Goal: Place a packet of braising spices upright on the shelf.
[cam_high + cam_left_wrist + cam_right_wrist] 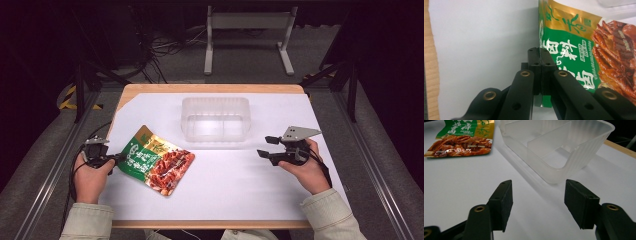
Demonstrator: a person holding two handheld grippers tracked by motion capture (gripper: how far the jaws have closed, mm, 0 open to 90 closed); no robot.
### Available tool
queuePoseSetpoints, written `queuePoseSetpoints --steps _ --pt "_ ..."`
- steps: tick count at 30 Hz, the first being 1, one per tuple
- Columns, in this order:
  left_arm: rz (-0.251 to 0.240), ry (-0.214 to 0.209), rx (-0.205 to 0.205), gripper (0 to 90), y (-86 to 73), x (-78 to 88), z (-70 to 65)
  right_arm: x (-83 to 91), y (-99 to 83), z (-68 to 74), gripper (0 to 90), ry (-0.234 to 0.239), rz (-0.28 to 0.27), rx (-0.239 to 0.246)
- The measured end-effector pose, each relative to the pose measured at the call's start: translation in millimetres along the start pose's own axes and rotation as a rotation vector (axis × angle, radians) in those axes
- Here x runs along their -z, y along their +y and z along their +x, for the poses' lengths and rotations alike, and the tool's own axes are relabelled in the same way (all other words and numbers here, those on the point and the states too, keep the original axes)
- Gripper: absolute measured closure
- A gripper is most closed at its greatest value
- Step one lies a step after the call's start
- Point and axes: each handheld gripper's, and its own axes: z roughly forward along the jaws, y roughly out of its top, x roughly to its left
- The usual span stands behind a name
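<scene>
1. High view: your left gripper (116, 159) is clenched on the near-left edge of the snack pouch (156, 160), which lies flat on the white sheet (235, 185), to the left of and nearer you than the clear plastic tub (215, 119). A strip of bare sheet separates pouch and tub. Your right gripper (267, 147) hovers to the right of the tub and nearer you, jaws spread, holding nothing, with open sheet all around it
2. Left gripper view: your jaws are pressed together on the pouch's (574, 50) edge; bare sheet (484, 45) runs left to the wooden table edge (429, 62)
3. Right gripper view: your jaws stand wide apart over the sheet (461, 182); the tub's (574, 152) rounded corner sits just beyond them, and the pouch (461, 142) lies left of the tub, well apart
</scene>
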Motion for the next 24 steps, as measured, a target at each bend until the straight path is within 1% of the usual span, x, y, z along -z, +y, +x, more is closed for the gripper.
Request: queuePoseSetpoints --steps 1,6,7,8,10,12,13,15,18,19,21,23,24 --pt "-0.008 -0.005 0.007 89.9 0.8 1.5 -1.7 0.3 -0.1 -0.3 42.0 0.000 0.000 -0.001" --pt "-0.067 -0.026 -0.013 90.0 7.7 15.6 -8.3 1.5 -0.5 -1.1 46.8 0.005 -0.009 0.003" --pt "-0.067 -0.026 -0.013 90.0 7.7 15.6 -8.3 1.5 -0.6 -1.0 47.8 0.008 -0.015 0.003" --pt "-0.087 -0.034 -0.021 90.0 11.0 22.0 -12.8 1.7 -0.9 -1.0 48.9 0.007 -0.023 0.006" --pt "-0.111 -0.051 -0.031 90.0 14.2 28.1 -17.3 2.4 -1.1 -1.5 51.8 0.012 -0.029 0.004" --pt "-0.117 -0.058 -0.039 90.0 15.9 31.3 -19.3 2.9 -1.2 -1.7 53.1 0.018 -0.031 -0.002" --pt "-0.137 -0.073 -0.045 90.0 18.9 37.6 -24.0 4.2 -1.7 -2.0 55.6 0.026 -0.029 -0.002" --pt "-0.157 -0.093 -0.065 90.0 22.3 44.2 -28.6 4.7 -2.1 -2.1 56.2 0.032 -0.029 -0.008" --pt "-0.186 -0.124 -0.087 90.0 27.3 54.9 -37.0 6.1 -2.5 -1.8 56.9 0.028 -0.029 -0.007" --pt "-0.186 -0.124 -0.087 90.0 27.3 54.9 -37.0 6.1 -2.5 -1.8 56.9 0.028 -0.029 -0.007" --pt "-0.208 -0.160 -0.102 90.0 31.1 63.1 -44.4 8.2 -2.9 -2.0 58.4 0.025 -0.032 -0.006" --pt "-0.218 -0.177 -0.134 90.0 34.0 68.6 -49.8 10.7 -3.2 -2.0 58.9 0.029 -0.037 -0.008" --pt "-0.223 -0.187 -0.140 90.0 35.3 71.5 -54.2 11.4 -3.2 -1.9 59.0 0.034 -0.041 -0.010"
